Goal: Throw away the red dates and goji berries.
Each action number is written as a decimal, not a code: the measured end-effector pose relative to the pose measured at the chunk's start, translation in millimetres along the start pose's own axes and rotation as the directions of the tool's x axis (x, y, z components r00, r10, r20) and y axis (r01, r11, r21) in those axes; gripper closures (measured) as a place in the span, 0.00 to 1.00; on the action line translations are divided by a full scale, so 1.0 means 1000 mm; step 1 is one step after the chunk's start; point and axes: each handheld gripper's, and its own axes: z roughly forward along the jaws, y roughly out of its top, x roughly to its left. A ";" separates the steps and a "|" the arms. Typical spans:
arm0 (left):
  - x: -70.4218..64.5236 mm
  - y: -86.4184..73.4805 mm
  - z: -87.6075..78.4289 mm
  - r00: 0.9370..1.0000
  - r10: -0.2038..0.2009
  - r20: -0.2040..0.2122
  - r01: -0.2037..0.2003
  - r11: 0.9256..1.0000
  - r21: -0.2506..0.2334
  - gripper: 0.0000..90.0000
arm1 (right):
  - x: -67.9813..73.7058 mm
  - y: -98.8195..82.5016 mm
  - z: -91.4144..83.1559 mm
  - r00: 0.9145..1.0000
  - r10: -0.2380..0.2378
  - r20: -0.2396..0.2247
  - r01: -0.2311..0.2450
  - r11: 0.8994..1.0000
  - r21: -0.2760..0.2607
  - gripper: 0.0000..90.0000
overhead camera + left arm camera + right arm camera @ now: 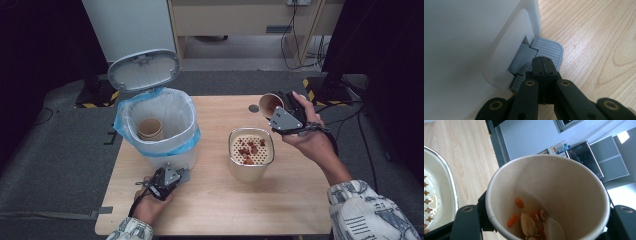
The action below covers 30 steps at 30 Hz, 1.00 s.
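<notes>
The paper cup (270, 104), tilted with food scraps (530, 220) inside, is clamped in the right hand-held gripper (280, 111) above the bench (210, 210), just beyond the strainer pot (251, 152). The left hand-held gripper (543, 65), jaws together, presses the grey pedal (551, 48) of the open white bin (160, 127).

In the right gripper view, the tan paper cup (549, 195) covered the jaws that gripped it, and its lower rim ran off the bottom edge; the small orange and brown food scraps (530, 220) at its bottom were partly cut off there and too blurred to name. The cream metal-rimmed strainer bowl (441, 182) was cropped by the left edge. In the left gripper view, the white plastic pedal bin (469, 37) ran past the top and left edges, and its grey ribbed pedal (550, 50) lay partly under the closed jaw tips. In the high view, the reddish bits in the strainer were too small to identify.
</notes>
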 end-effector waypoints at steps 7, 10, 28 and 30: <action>0.000 0.000 0.000 1.000 -0.001 0.000 0.001 1.000 0.000 1.00 | -0.012 0.008 -0.005 1.000 -0.026 0.011 0.026 1.000 -0.006 0.33; -0.001 0.000 0.000 1.000 -0.006 -0.001 0.006 1.000 -0.005 1.00 | -0.017 0.012 -0.008 0.999 -0.045 0.015 0.045 0.999 -0.006 0.33; 0.000 0.000 0.000 1.000 -0.002 -0.002 0.002 1.000 -0.004 1.00 | -0.023 0.029 -0.012 0.980 -0.199 0.026 0.199 0.980 0.025 0.33; 0.000 0.000 0.000 1.000 -0.002 -0.002 0.002 1.000 -0.004 1.00 | -0.023 0.030 -0.012 0.978 -0.208 0.026 0.207 0.978 0.027 0.33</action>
